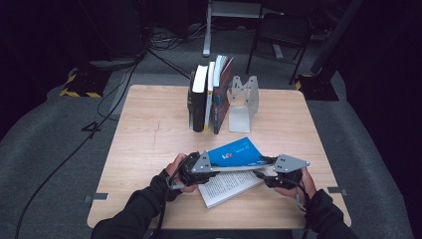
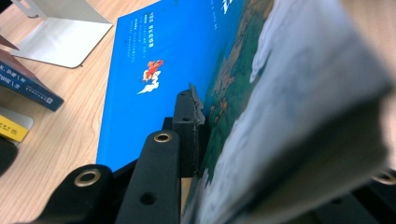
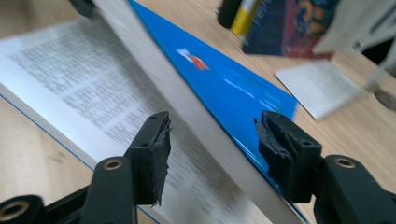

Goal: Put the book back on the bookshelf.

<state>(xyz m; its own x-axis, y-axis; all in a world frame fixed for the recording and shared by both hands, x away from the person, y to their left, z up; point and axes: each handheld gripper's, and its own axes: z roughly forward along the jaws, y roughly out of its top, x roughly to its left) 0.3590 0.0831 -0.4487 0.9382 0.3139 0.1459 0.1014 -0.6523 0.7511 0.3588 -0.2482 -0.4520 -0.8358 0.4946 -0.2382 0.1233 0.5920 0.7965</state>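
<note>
1. The pale wooden table (image 1: 149,129) bears everything, and at its near edge lies an open paperback book with a bright blue cover (image 1: 234,153).
2. Left gripper (image 1: 196,170): it sits at the book's left end, held in the person's left hand (image 1: 175,169). In the left gripper view its black jaws are clamped on the raised bundle of pages and blue cover, one jaw pressed flat against the cover's inner side.
3. The book lies between the two grippers. Its lower half rests flat on the wood with printed white pages (image 1: 226,185) facing up; the upper half, blue cover outward, is lifted and tilted, forming a slanted flap over the text.
4. Right gripper (image 1: 278,172): it is at the book's right end, in the person's right hand (image 1: 303,183). In the right gripper view its jaws stand apart on either side of the lifted page block's edge, with clear gaps at both pads, so nothing is gripped.
5. At the far edge, well apart from the open book, a row of upright books (image 1: 209,94) leans together, just beside a silver metal bookend (image 1: 243,102) on their right.
</note>
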